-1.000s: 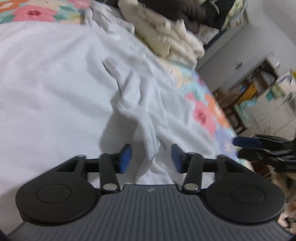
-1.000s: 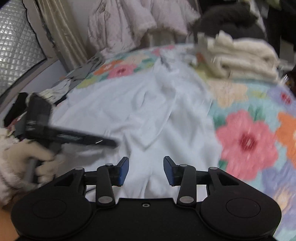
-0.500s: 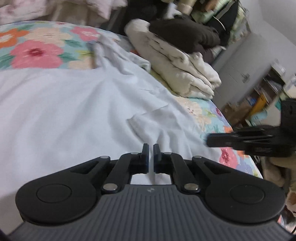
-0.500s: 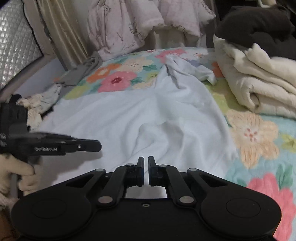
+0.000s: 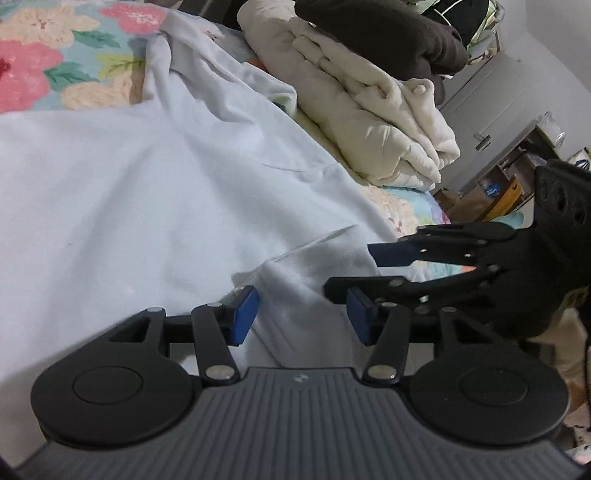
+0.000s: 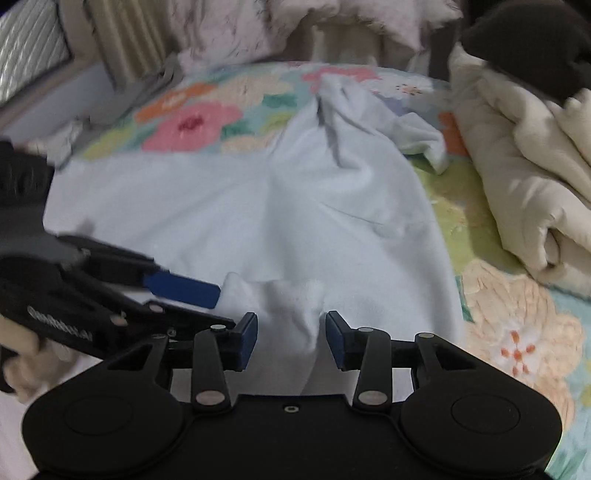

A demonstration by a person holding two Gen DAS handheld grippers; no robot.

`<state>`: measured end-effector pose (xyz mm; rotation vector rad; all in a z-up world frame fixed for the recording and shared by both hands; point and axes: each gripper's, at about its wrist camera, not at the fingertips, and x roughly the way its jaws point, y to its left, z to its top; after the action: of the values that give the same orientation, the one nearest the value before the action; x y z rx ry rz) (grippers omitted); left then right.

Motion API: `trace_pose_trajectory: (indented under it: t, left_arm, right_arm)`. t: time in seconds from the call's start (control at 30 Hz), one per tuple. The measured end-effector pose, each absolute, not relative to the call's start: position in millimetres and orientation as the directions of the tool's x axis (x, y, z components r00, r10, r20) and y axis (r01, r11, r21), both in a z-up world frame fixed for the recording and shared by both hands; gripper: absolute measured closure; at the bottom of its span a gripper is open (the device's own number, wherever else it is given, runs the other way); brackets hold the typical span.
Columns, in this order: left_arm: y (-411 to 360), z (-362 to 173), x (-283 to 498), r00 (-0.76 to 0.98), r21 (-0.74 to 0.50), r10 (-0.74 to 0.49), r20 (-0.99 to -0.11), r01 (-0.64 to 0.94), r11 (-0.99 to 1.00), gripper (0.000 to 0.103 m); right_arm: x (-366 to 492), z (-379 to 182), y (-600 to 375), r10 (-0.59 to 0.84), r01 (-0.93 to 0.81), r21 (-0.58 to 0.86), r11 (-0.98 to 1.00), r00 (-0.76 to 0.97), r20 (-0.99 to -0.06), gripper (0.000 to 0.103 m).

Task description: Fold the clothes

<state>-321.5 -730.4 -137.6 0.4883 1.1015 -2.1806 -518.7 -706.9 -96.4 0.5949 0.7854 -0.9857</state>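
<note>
A pale blue garment (image 5: 155, 192) lies spread on a floral bedspread; it also shows in the right wrist view (image 6: 280, 221). Its near edge is folded over into a raised ridge (image 5: 314, 266) (image 6: 288, 299). My left gripper (image 5: 301, 319) is open, its blue pads either side of that ridge just above the cloth. My right gripper (image 6: 290, 338) is open over the same folded edge. Each gripper shows in the other's view: the right gripper (image 5: 443, 258) at the right, the left gripper (image 6: 110, 291) at the left, both with jaws apart.
A stack of folded cream bedding (image 5: 369, 122) (image 6: 524, 192) with a dark brown item (image 5: 380, 33) on top sits at the bed's right side. The floral bedspread (image 6: 192, 118) extends beyond the garment. Pink clothes hang at the back. Shelves (image 5: 509, 184) stand past the bed.
Both grippers were open a second ago, shut half a second ago, and are open again now. They have come closer together over the garment's folded near edge.
</note>
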Motion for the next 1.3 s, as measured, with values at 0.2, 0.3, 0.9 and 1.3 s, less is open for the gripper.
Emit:
trace_pose_trajectory:
  t: [0.2, 0.3, 0.9, 1.3]
  left_arm:
    - [-724, -105, -322, -0.731, -0.452, -0.497, -0.467, 0.681, -0.576, 0.102]
    - [-728, -77, -321, -0.713, -0.403, -0.575, -0.4, 0.701, -0.588, 0.099]
    - [-756, -129, -338, -0.647, -0.48, -0.457, -0.61, 0.761, -0.436, 0.089]
    - [-674, -103, -289, -0.498, -0.308, -0.587, -0.639, 0.864, -0.398, 0.048]
  right_arm:
    - [-519, -46, -693, -0.64, 0.873, -0.006, 0.488, 0.353, -0.682, 0.101]
    - [-522, -15, -703, -0.699, 0.88, -0.026, 0.474, 0.358, -0.62, 0.101]
    - [-535, -26, -751, -0.69, 0.933, 0.066, 0.354, 0.308, -0.655, 0.067]
    - [-596, -42, -550, -0.709, 0.972, 0.237, -0.002, 0.166, -0.685, 0.05]
